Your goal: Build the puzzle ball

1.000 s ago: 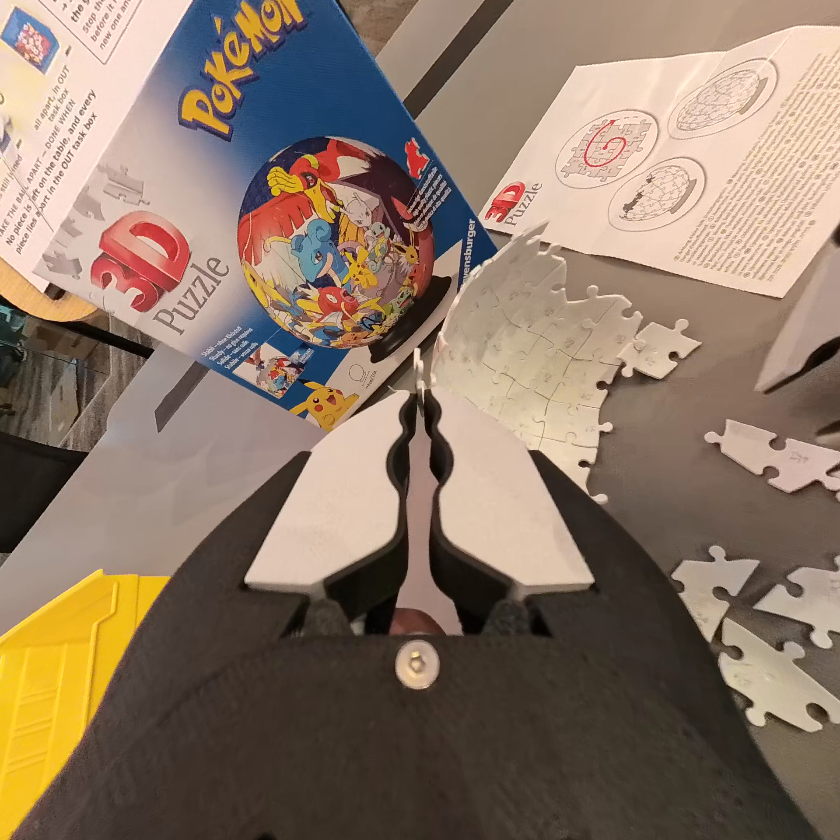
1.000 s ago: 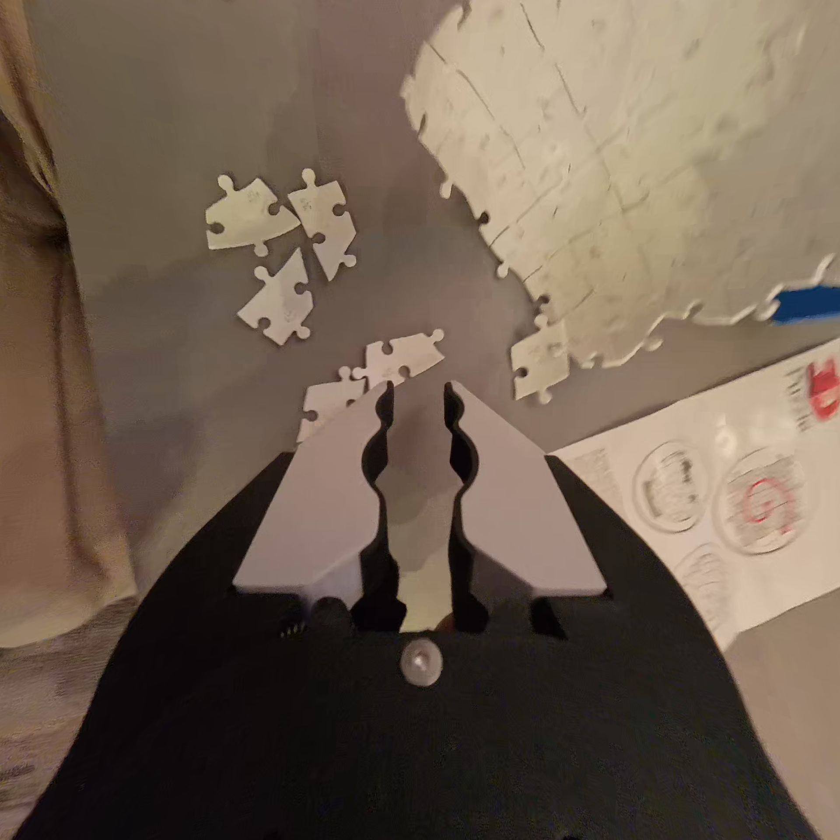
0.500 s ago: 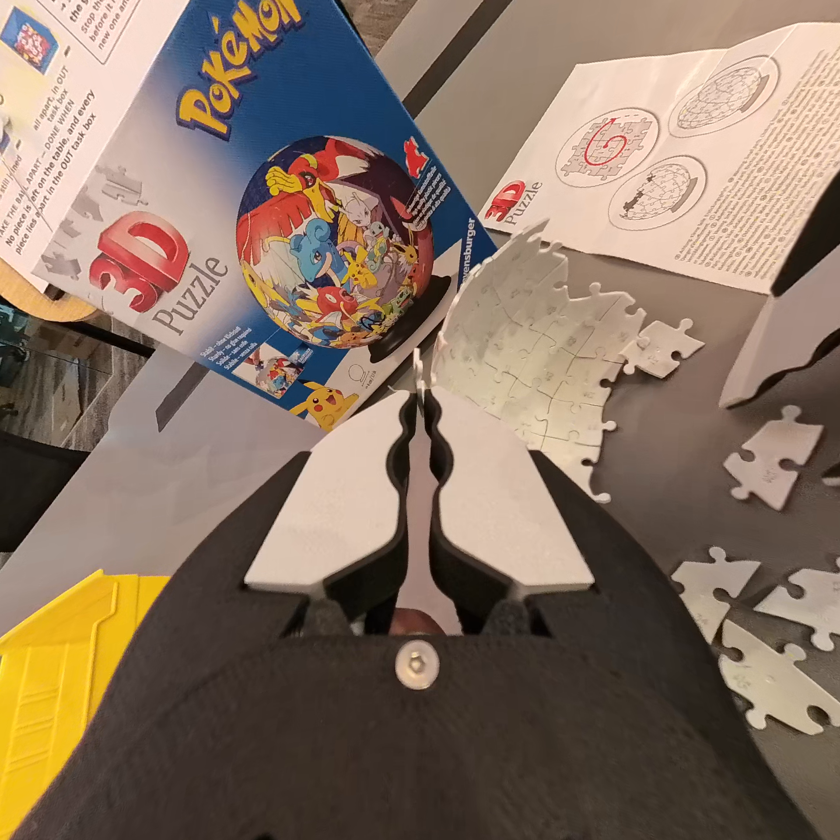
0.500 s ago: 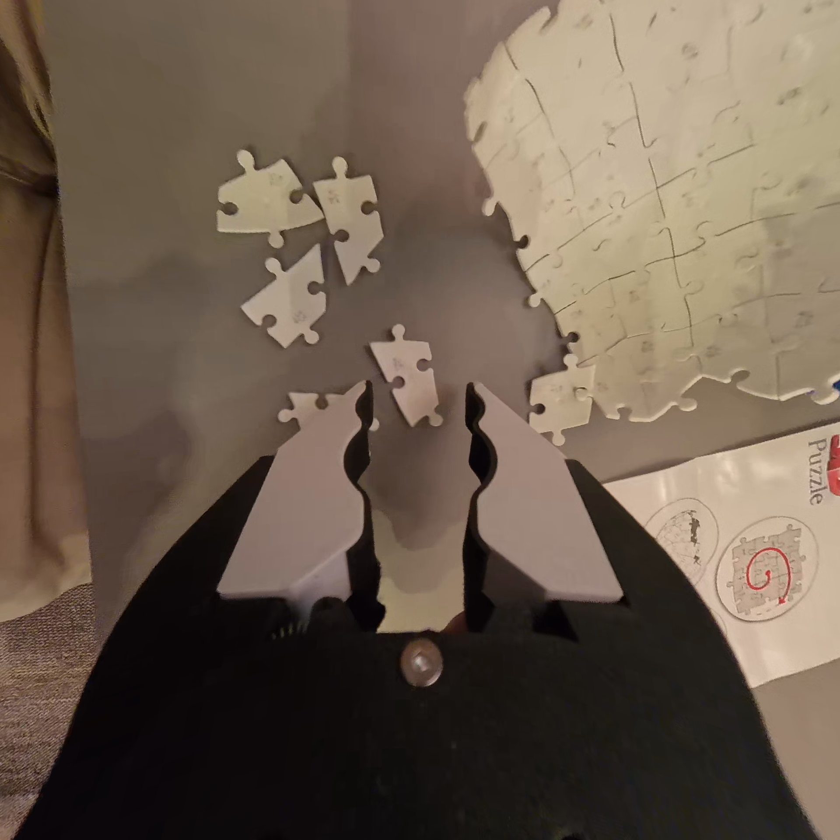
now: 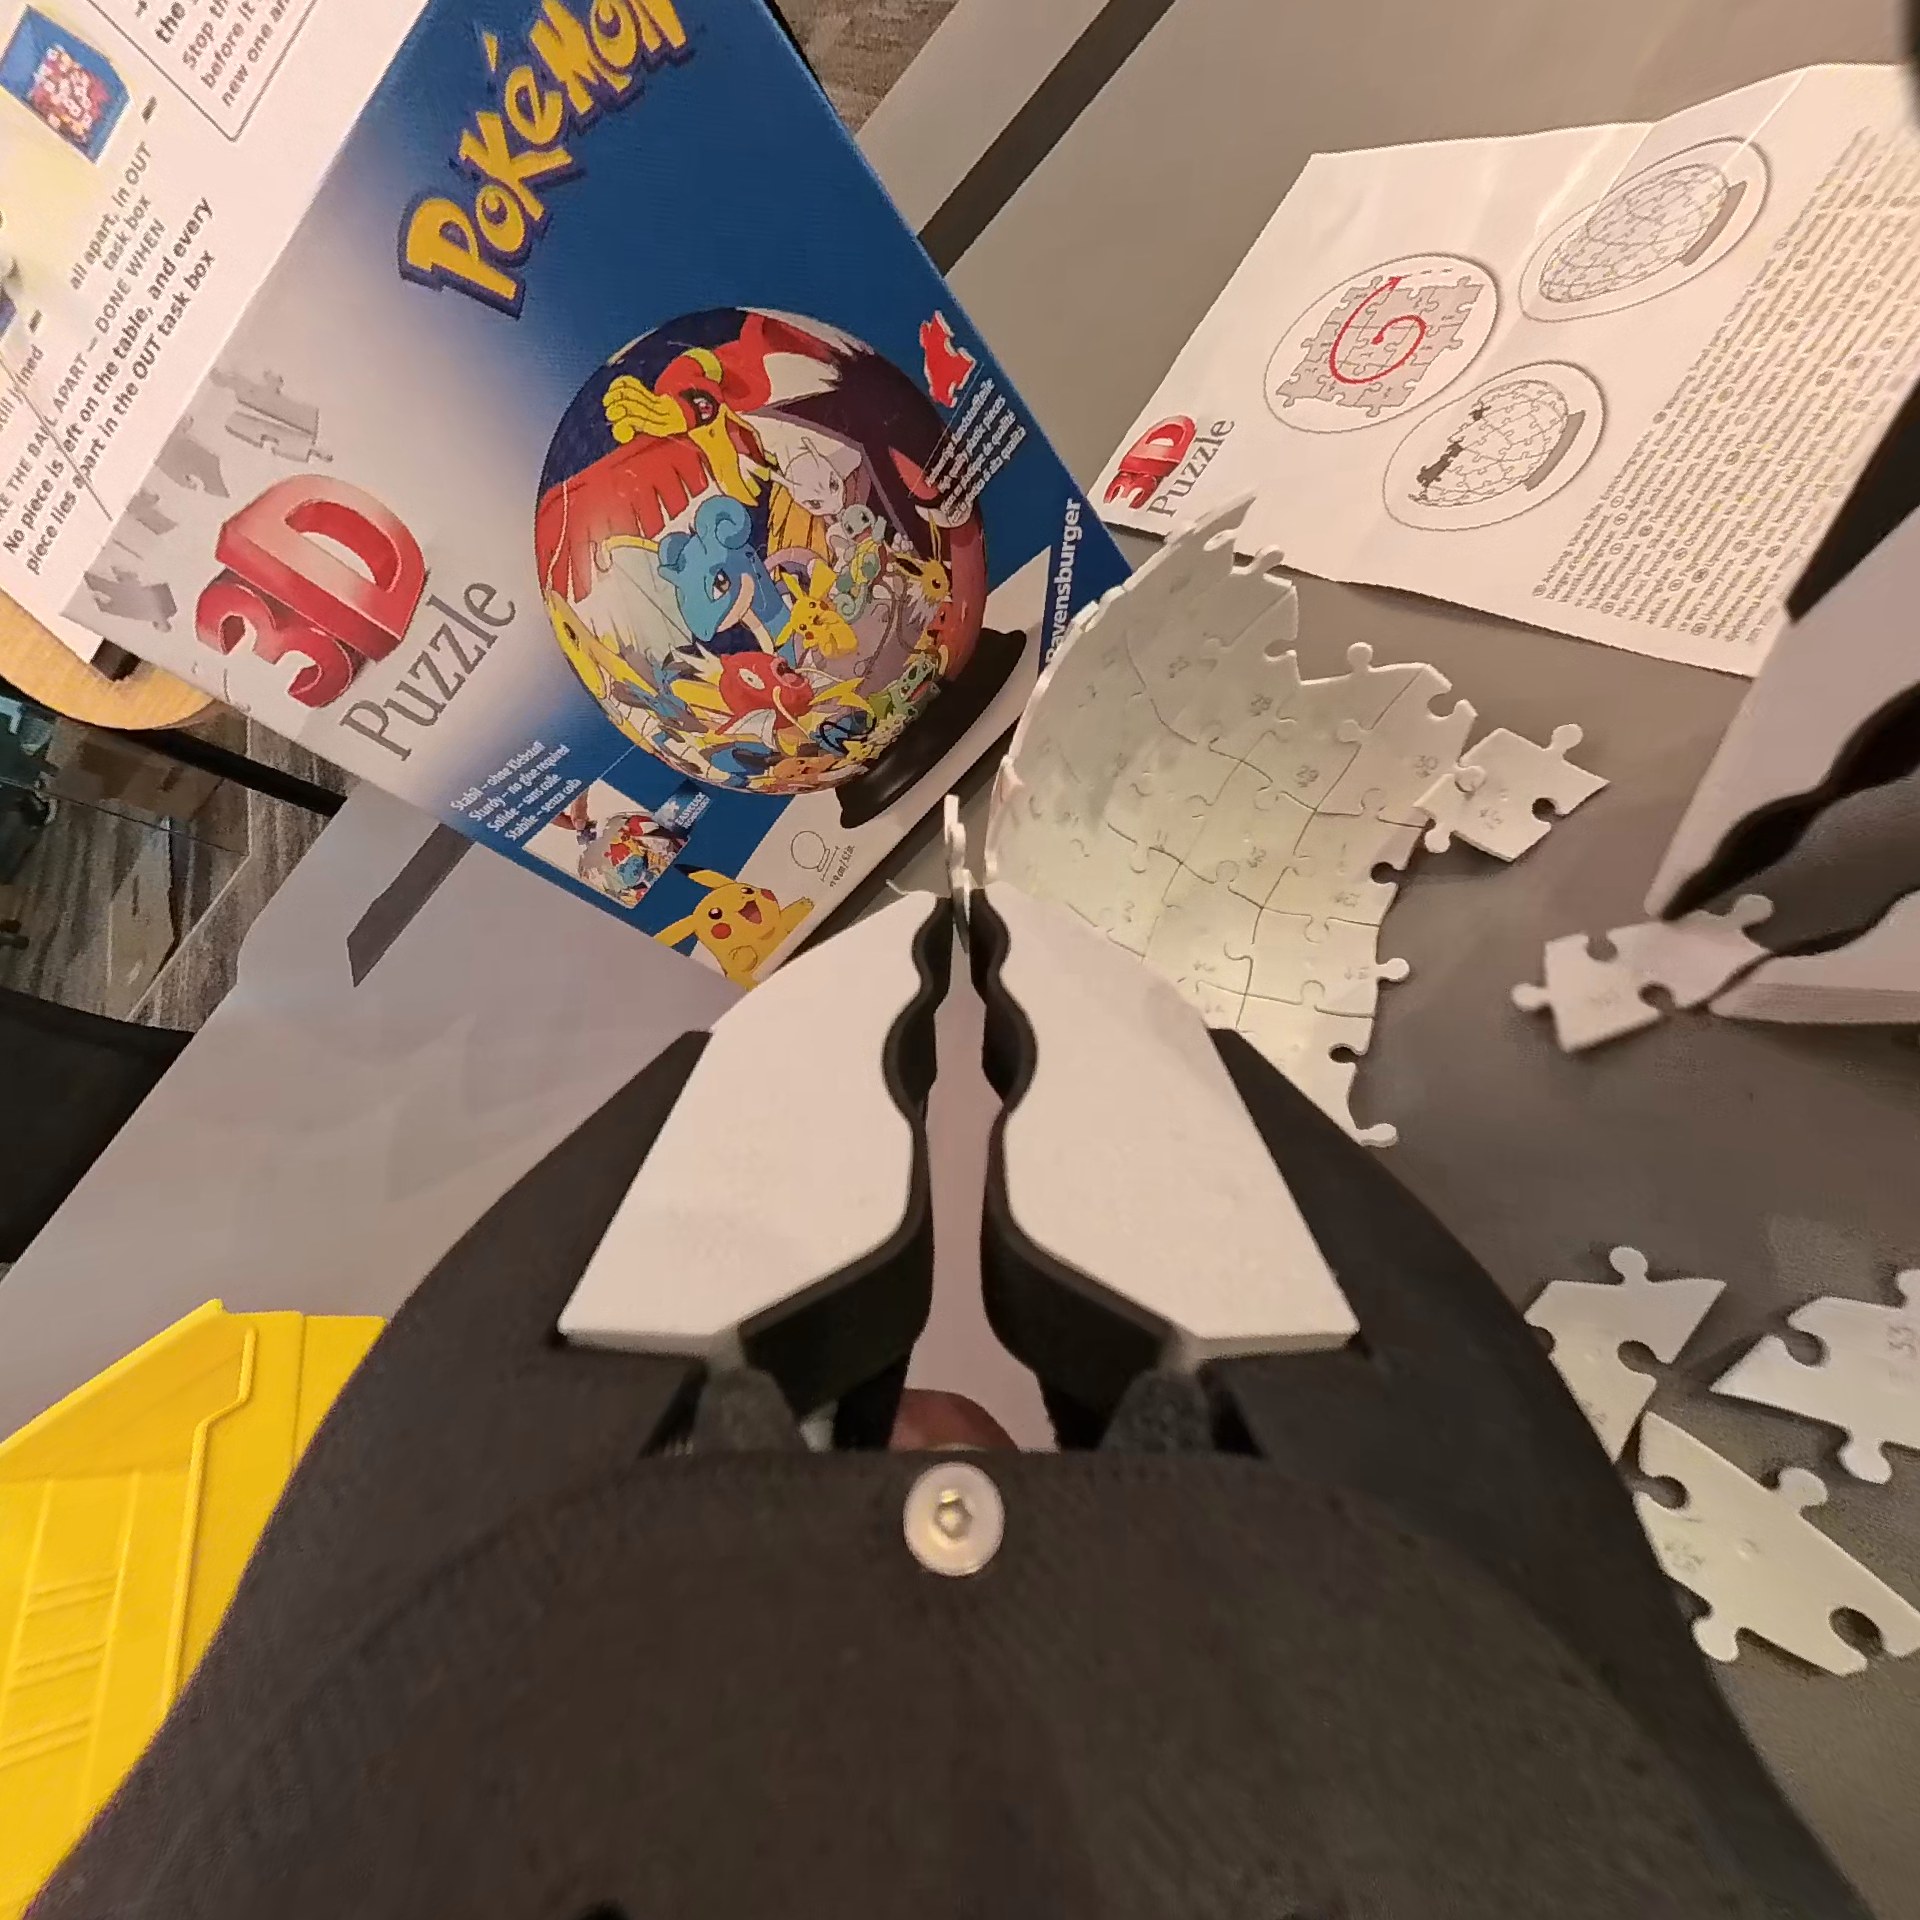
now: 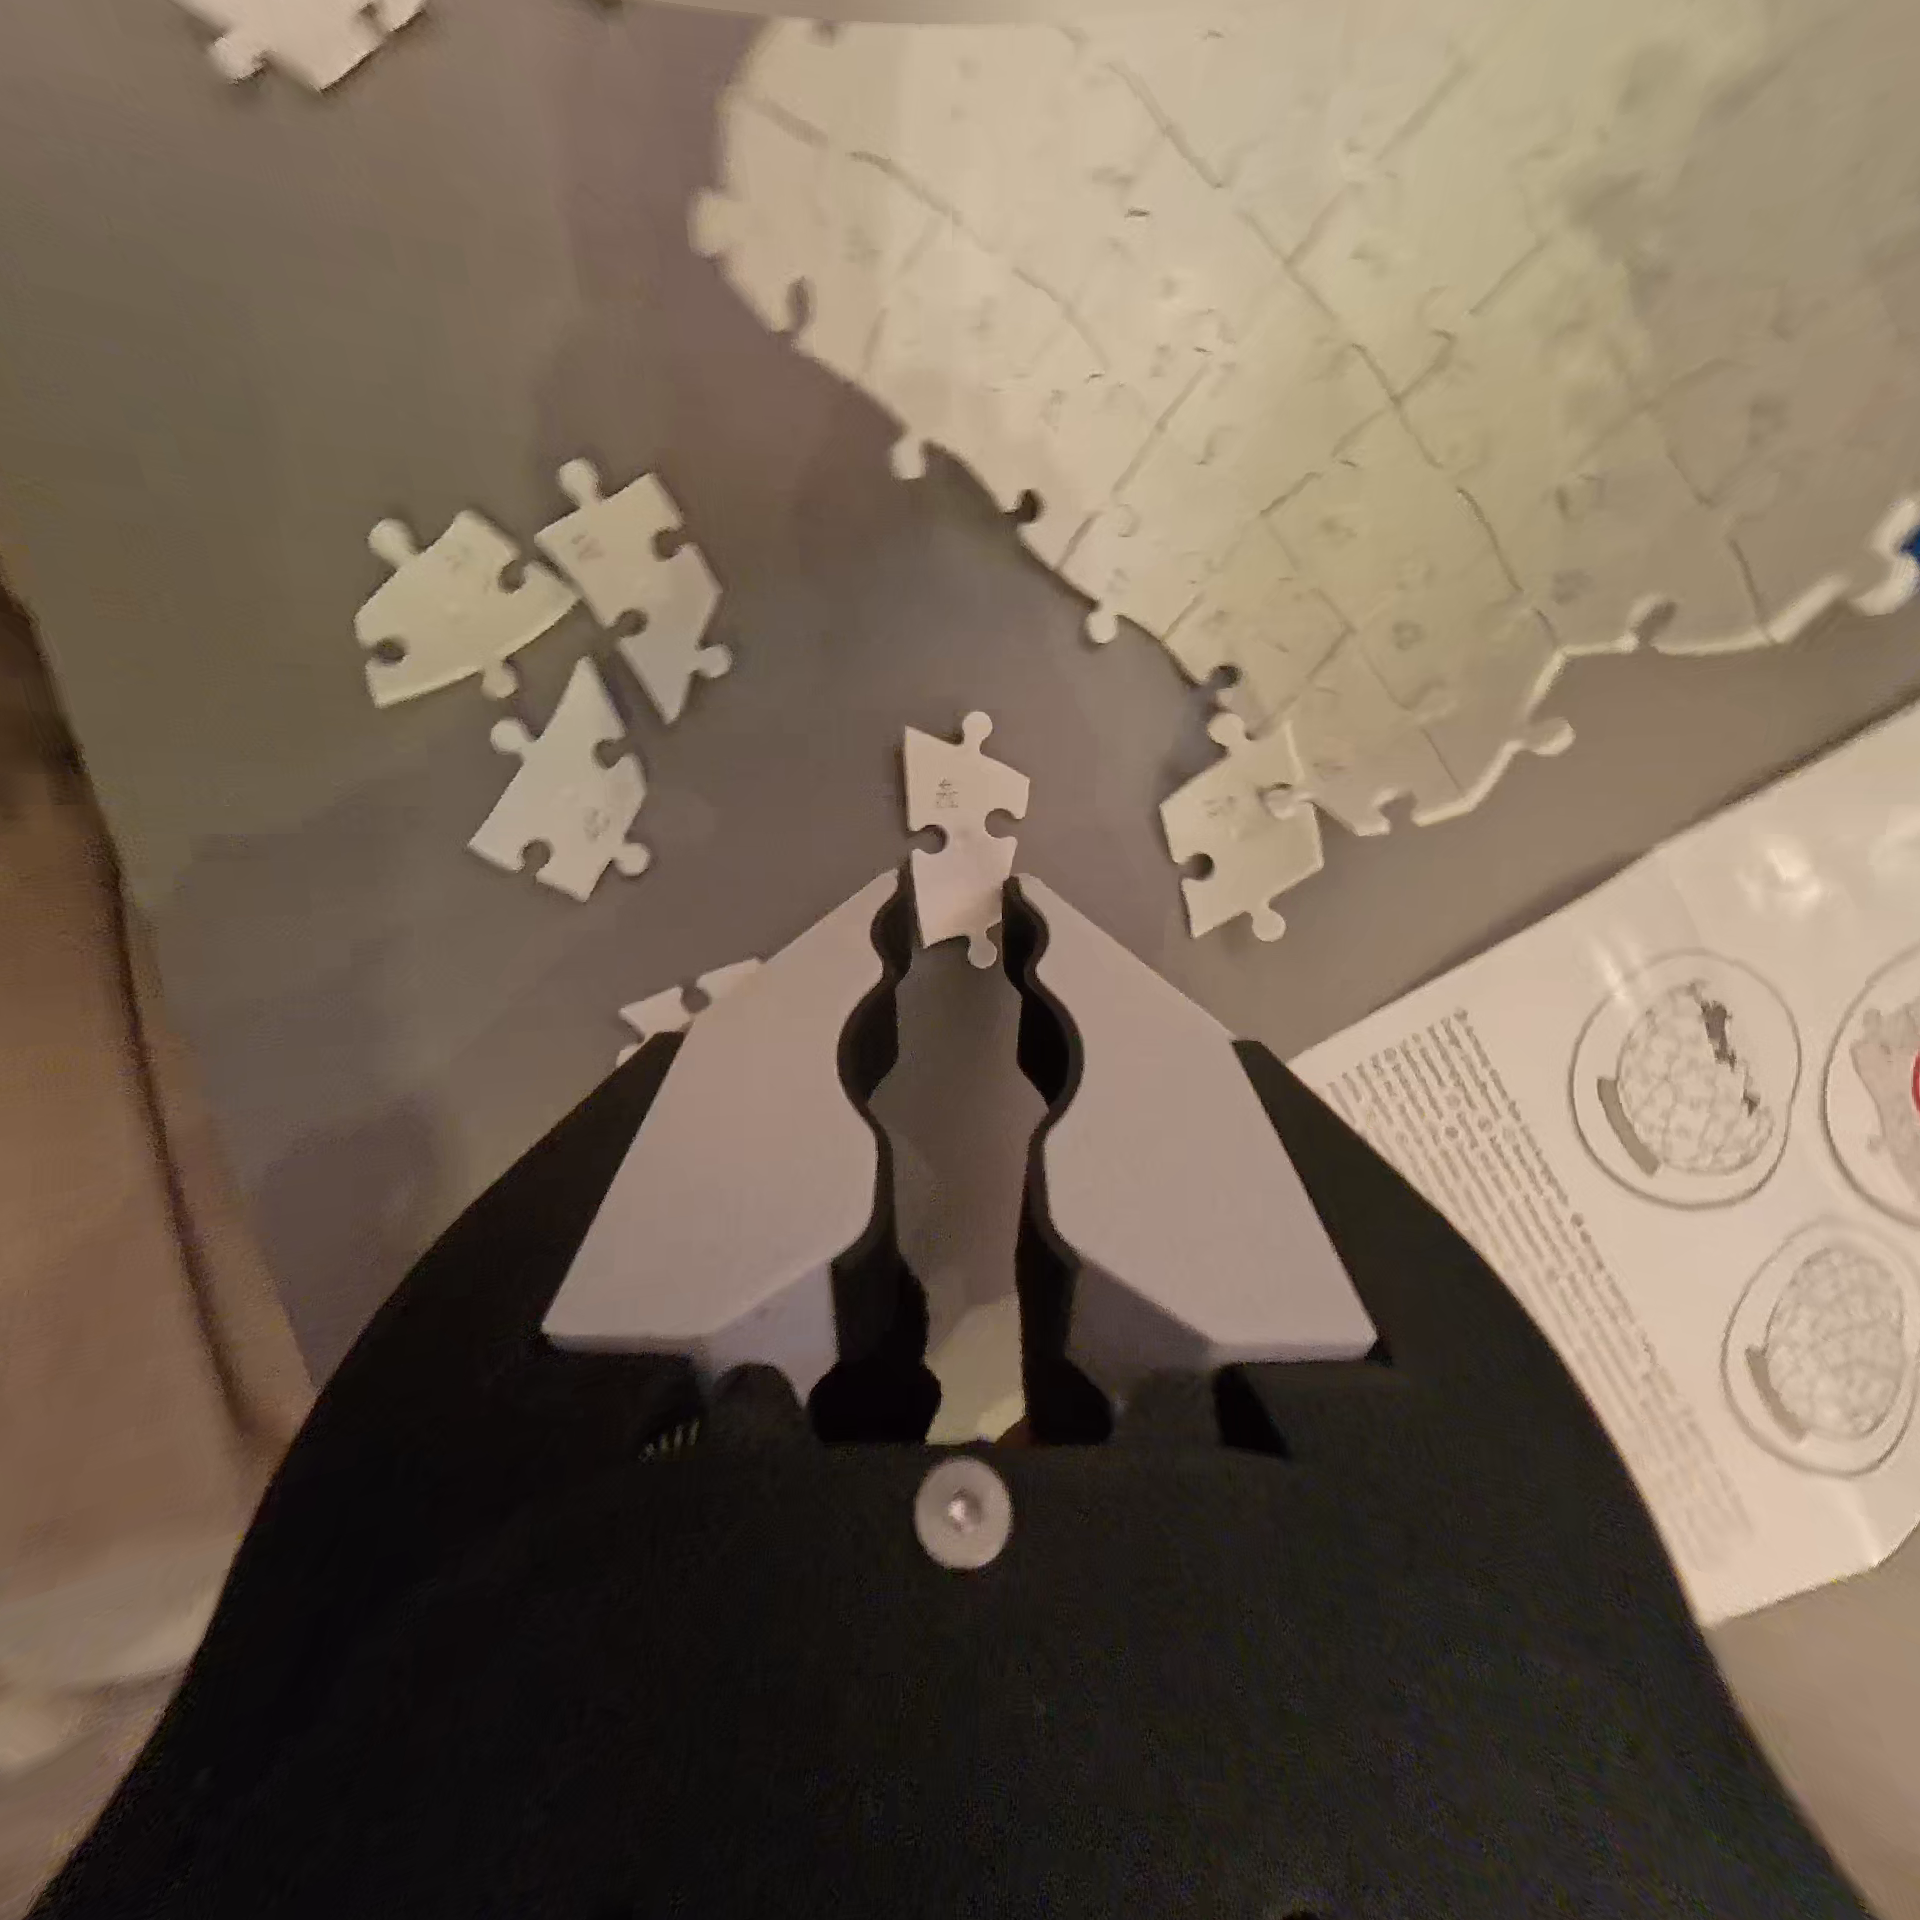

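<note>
- On the grey table [image 5: 1558,1143], the curved puzzle shell [image 5: 1195,790] is clamped at its edge by the left gripper [image 5: 966,914].
- At the shell's 4 o'clock, a loose piece [image 6: 961,831] is pinched by the right gripper [image 6: 958,899].
- Three spare pieces [image 6: 540,665] are seen at 10 o'clock from it.

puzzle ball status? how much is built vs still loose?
Done: a curved shell of joined pieces, roughly a partial dome, not a closed ball. In hand: the left tool is shut on the shell's edge, and the right tool pinches one loose piece. Left: three pieces lie loose on the table, one rests against the shell's rim, and another is half hidden under the right tool.
</note>
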`<state>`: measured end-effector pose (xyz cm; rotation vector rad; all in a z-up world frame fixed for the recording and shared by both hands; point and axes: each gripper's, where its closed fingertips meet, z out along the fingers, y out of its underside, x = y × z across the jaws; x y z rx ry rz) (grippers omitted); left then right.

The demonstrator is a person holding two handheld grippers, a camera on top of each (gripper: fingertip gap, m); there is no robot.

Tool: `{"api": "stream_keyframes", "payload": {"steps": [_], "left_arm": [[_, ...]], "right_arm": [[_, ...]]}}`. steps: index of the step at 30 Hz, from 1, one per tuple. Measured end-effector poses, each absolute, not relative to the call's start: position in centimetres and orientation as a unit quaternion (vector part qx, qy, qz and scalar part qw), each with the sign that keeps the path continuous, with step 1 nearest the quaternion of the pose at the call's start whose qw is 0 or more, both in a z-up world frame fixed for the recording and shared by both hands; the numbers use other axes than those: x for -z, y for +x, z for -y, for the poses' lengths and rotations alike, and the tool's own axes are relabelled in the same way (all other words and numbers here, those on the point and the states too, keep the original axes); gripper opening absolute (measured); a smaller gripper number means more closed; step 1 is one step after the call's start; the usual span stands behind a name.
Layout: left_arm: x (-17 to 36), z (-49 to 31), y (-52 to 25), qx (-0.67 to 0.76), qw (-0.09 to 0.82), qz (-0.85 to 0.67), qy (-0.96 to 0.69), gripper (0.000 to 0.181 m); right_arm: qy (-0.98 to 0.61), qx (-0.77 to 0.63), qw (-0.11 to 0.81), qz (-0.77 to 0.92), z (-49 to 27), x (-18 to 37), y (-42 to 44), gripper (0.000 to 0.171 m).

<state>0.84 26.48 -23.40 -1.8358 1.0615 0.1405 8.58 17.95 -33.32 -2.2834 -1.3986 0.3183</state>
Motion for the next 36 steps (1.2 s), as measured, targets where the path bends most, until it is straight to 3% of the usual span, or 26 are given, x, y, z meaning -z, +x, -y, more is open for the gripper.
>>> {"api": "stream_keyframes", "payload": {"steps": [5, 6, 11, 15, 21, 27, 36], "left_arm": [[23.4, -26.4, 0.9, -0.056, 0.488, -0.436, -0.754, 0.002], [23.4, -26.4, 0.9, -0.056, 0.489, -0.436, -0.754, 0.002], [23.4, -26.3, 0.9, -0.056, 0.489, -0.437, -0.753, 0.002], [23.4, -26.3, 0.9, -0.055, 0.489, -0.437, -0.753, 0.002], [23.3, -26.2, 1.1, -0.054, 0.491, -0.438, -0.751, 0.002], [23.2, -26.2, 1.2, -0.055, 0.491, -0.439, -0.751, 0.002], [23.2, -26.1, 1.3, -0.055, 0.491, -0.442, -0.749, 0.002]], "right_arm": [[-0.871, -0.109, 0.248, 0.41, -19.6, 32.9, 8.2, 0.014], [-0.878, -0.097, 0.256, 0.393, -20.2, 32.9, 8.4, 0.0], [-0.891, -0.069, 0.257, 0.369, -20.6, 33.2, 8.6, 0.0], [-0.889, -0.084, 0.256, 0.37, -20.2, 33.0, 8.0, 0.011], [-0.836, -0.001, 0.279, 0.473, -21.2, 32.8, 9.2, 0.01], [-0.861, -0.068, 0.233, 0.448, -20.4, 33.3, 9.1, 0.005], [-0.841, -0.068, 0.244, 0.479, -20.0, 33.2, 9.3, 0.019]]}}
